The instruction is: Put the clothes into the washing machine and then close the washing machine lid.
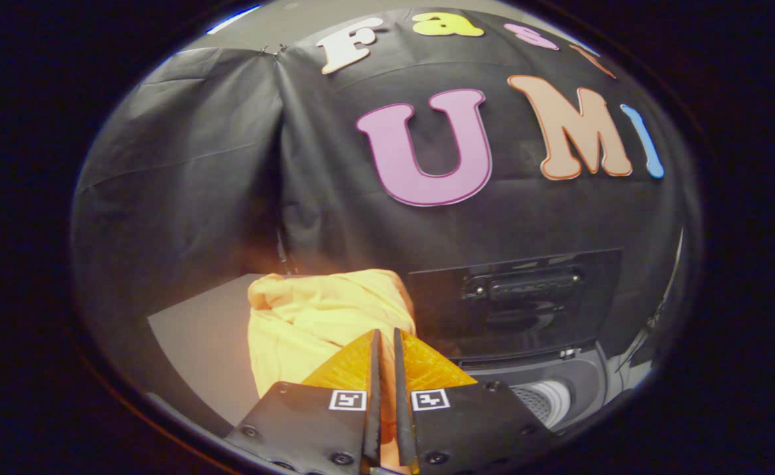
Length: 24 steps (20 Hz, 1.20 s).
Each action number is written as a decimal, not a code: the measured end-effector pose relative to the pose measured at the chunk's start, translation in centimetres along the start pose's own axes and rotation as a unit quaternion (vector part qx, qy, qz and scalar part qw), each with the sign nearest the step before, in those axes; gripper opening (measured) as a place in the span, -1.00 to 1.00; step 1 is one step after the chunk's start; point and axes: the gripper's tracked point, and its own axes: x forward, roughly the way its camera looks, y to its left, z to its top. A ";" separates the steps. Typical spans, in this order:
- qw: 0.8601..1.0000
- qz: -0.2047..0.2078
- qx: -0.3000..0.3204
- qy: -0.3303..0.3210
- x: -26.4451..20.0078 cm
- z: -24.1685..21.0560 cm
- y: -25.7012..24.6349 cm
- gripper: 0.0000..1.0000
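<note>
We have the hand-held gripper (384, 343) nearly closed, its two fingers pinching a fold of the yellow garment (314, 316), which bunches up just ahead of and to the left of the fingertips, above the grey tabletop (196, 336). The washing machine (558, 389) sits to the right, its dark lid (519, 297) standing upright against the booth wall and the drum opening showing below it. We judge the carrying step is in hand: we should keep the pinch firm, lift the cloth clear of the rim, bring it over the drum and release only once the bulk hangs inside, so no sleeve trails where the lid must close.
</note>
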 end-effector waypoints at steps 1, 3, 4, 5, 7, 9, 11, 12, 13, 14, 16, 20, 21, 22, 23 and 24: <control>1.000 -0.015 -0.001 -0.001 0.3 0.2 -1.4 -0.79; 0.999 -0.048 -0.004 -0.004 0.9 0.4 -4.3 -0.80; 0.998 -0.062 -0.002 -0.003 1.1 0.4 -5.4 -0.79; 0.998 -0.070 0.003 -0.001 1.3 0.1 -6.3 -0.79; 0.997 -0.079 0.016 0.011 1.8 -1.1 -7.4 -0.79; 0.996 -0.083 0.029 0.021 2.2 -2.5 -8.0 -0.79; 0.996 -0.087 0.032 0.019 2.4 -2.9 -8.4 -0.75; 0.995 -0.089 0.031 0.020 2.5 -2.9 -8.6 -0.71; 0.995 -0.090 0.029 0.020 2.6 -2.9 -8.6 -0.68; 0.996 -0.088 0.027 0.019 2.7 -2.8 -8.5 -0.64; 0.996 -0.089 0.021 0.017 2.9 -2.5 -8.5 -0.56; 0.996 -0.089 0.013 0.011 3.6 -1.7 -8.2 -0.42; 0.996 -0.092 0.011 0.008 3.9 -1.4 -8.3 -0.39; 0.996 -0.091 0.011 0.005 4.2 -0.8 -8.2 -0.37; 0.996 -0.091 0.011 0.003 4.6 -0.5 -8.2 -0.34; 0.996 -0.092 0.010 -0.002 5.0 0.0 -8.4 -0.33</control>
